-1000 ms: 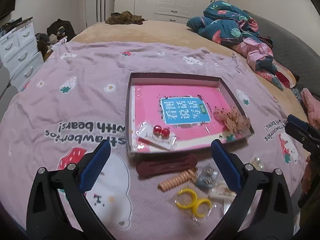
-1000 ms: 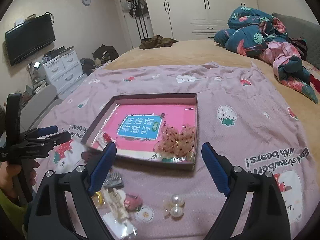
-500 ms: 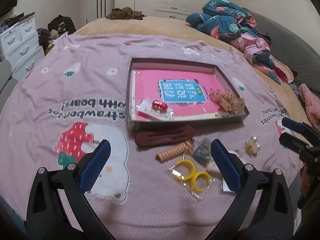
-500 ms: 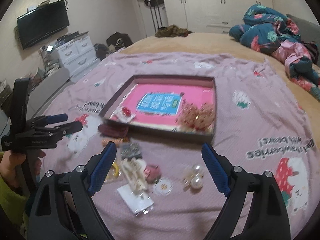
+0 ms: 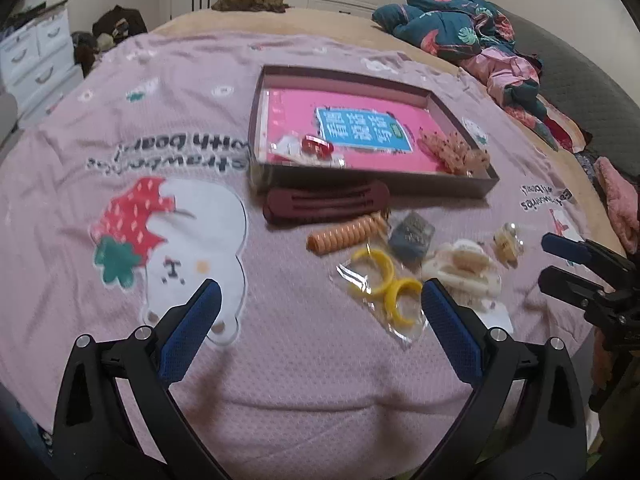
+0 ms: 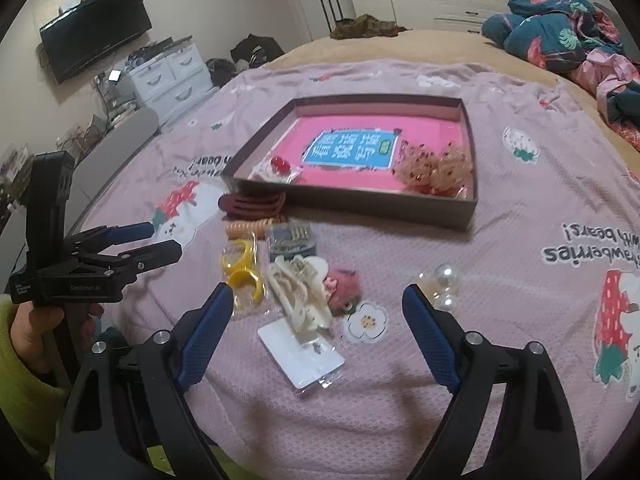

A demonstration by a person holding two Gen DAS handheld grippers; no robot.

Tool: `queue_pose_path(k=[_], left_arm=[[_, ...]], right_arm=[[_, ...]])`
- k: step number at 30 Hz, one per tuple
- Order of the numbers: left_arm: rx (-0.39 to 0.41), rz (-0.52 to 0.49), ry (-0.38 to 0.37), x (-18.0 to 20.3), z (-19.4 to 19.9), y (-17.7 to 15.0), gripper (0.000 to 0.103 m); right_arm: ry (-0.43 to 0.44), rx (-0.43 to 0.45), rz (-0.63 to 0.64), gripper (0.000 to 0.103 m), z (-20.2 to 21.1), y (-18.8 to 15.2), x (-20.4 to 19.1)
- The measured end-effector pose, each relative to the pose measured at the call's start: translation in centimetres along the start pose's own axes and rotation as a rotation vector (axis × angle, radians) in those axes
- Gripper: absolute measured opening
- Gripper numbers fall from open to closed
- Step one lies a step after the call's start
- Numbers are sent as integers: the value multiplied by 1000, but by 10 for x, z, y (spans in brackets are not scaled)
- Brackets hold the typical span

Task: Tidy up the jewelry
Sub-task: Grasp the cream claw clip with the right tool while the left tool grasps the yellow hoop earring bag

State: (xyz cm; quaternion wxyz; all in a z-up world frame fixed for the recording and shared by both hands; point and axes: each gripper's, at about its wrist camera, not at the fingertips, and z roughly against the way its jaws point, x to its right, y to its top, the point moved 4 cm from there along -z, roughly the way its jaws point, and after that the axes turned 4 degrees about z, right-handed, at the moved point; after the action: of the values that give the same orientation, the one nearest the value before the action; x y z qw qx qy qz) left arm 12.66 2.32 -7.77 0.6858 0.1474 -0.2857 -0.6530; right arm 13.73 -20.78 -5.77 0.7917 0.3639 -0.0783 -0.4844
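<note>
A shallow brown box (image 5: 372,186) (image 6: 348,202) with a pink floor holds red earrings (image 5: 317,146) (image 6: 281,165) and a lacy scrunchie (image 5: 456,152) (image 6: 434,164). In front of it lie a maroon hair clip (image 5: 326,203) (image 6: 252,204), an orange coil tie (image 5: 346,234), bagged yellow hoops (image 5: 386,280) (image 6: 242,266), a cream claw clip (image 5: 464,268) (image 6: 298,292), a pink hair piece (image 6: 344,286) and pearl earrings (image 6: 444,284). My left gripper (image 5: 320,320) and my right gripper (image 6: 318,320) are open and empty, held back above the bedspread.
The items lie on a pink strawberry-bear bedspread (image 5: 140,184) on a bed. A white card (image 6: 300,354) and a flower sticker (image 6: 366,320) lie nearest the right gripper. Crumpled bedding (image 5: 460,28) is at the far right; white drawers (image 6: 168,76) stand left.
Both grippers have pulled back and risen from the box, so the loose items in front of it now sit higher in view. Both stay open.
</note>
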Motion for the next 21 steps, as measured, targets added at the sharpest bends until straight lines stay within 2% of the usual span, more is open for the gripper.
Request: queue_pose_path(k=[8,14,19,20,21], left_arm=[[-51,0,-40,10,-12,-20,93],[-90,-17,-55,21,-21,-29,84],[-106,-3,-64,25,-27,-31,84],[-111,7,-70,26,-30,-31,84],[-113,13,-75,27,-31,-30,84]], right_arm=[[48,-53,13,63,-19,-9,-6],[63,-78,26,46,-34,-11,-5],[88,-91,28,36,-48,-9,-4],[91,-93,29,31,-50,-9,-4],[94,-96,34,31,-53,-9,-4]])
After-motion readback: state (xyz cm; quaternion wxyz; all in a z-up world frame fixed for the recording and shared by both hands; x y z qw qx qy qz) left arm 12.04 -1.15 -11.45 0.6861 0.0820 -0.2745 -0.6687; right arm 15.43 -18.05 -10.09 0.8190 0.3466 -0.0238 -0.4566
